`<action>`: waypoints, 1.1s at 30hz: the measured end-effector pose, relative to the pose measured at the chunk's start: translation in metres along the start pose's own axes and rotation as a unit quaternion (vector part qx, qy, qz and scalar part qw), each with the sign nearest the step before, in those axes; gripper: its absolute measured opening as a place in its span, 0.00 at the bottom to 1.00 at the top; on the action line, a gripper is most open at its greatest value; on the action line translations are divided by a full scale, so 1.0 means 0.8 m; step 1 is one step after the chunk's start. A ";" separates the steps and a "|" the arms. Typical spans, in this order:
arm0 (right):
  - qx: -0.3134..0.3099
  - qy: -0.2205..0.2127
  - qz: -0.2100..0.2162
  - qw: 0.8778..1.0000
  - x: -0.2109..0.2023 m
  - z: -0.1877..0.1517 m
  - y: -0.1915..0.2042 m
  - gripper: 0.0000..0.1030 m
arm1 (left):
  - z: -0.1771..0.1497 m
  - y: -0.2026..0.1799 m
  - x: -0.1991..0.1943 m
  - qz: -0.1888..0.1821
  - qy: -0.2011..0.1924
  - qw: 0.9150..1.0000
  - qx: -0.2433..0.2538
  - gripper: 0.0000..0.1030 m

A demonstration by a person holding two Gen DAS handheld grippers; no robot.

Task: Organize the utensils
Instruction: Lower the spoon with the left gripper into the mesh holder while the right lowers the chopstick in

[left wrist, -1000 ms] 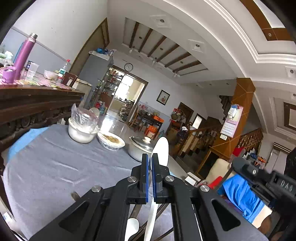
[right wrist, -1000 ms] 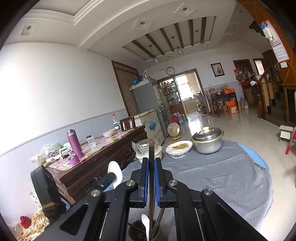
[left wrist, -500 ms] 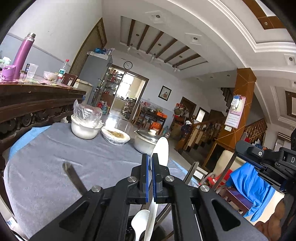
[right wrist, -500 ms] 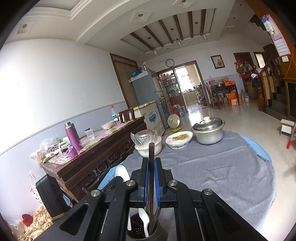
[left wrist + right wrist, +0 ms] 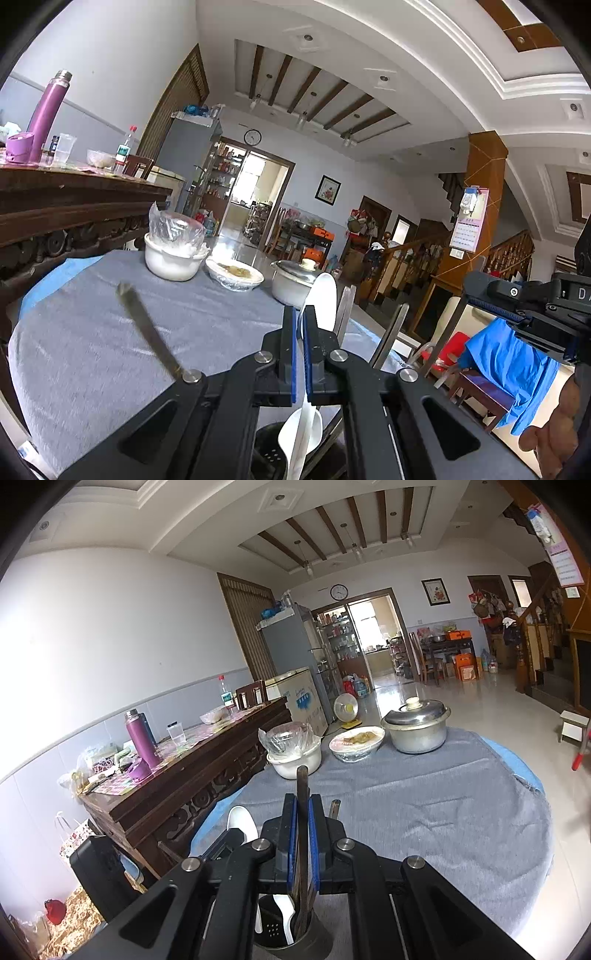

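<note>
Utensils stood bunched in a dark perforated holder (image 5: 295, 936) at the near edge of the table (image 5: 424, 812), which was draped in a grey cloth. The left tool (image 5: 303, 365) was clamped tight on a white plastic spoon (image 5: 321, 299), its bowl rising above the blue pads and its handle running down towards the holder (image 5: 271, 452) below. A second white spoon (image 5: 295, 430) sat in the holder just beneath, and metal handles (image 5: 388, 338) leaned out to the right. The right tool (image 5: 303, 843) was pinched shut on a dark flat utensil handle (image 5: 302, 786) that stood nearly upright between its pads, the lower end reaching down into the holder beside a white spoon (image 5: 284, 910). Whether either held piece rested on the holder's bottom could not be told. In the left wrist view another dark handle (image 5: 146, 328) slanted up to the left. At the far side of the table stood a white bowl covered with plastic (image 5: 293, 751), a dish of food (image 5: 356, 742) to its right, and a lidded metal pot (image 5: 417, 725) farther right. A wooden sideboard (image 5: 177, 775) ran along the left wall, carrying a purple flask (image 5: 140, 742).
</note>
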State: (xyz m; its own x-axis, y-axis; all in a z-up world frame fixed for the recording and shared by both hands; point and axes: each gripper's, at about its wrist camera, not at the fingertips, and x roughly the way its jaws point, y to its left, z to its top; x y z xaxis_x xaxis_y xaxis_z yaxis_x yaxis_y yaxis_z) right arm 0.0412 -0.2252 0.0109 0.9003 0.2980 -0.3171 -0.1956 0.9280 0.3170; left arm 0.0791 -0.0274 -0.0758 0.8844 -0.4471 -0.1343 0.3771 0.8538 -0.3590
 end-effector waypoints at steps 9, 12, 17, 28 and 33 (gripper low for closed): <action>-0.001 0.006 0.001 1.000 0.001 -0.001 0.000 0.07 | -0.002 0.007 -0.004 0.004 0.011 1.000 -0.003 0.03; 0.001 0.008 0.002 1.000 0.001 -0.002 -0.001 0.07 | -0.001 0.007 -0.003 0.004 0.011 1.000 -0.002 0.03; 0.001 0.010 0.004 1.000 0.002 -0.003 0.001 0.08 | -0.002 0.011 -0.004 0.007 0.016 1.000 -0.002 0.03; 0.007 0.018 0.011 1.000 0.007 -0.008 0.005 0.09 | 0.002 0.009 -0.012 0.006 0.017 1.000 0.008 0.03; 0.015 0.020 0.016 1.000 0.006 -0.010 0.003 0.09 | 0.007 0.009 -0.017 0.006 0.015 1.000 0.016 0.03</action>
State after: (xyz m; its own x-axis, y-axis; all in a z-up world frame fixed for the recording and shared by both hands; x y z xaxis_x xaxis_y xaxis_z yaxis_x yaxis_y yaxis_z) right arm 0.0422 -0.2195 0.0032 0.8780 0.3357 -0.3412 -0.2111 0.9114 0.3533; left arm 0.0714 -0.0141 -0.0717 0.8808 -0.4434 -0.1662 0.3746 0.8671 -0.3283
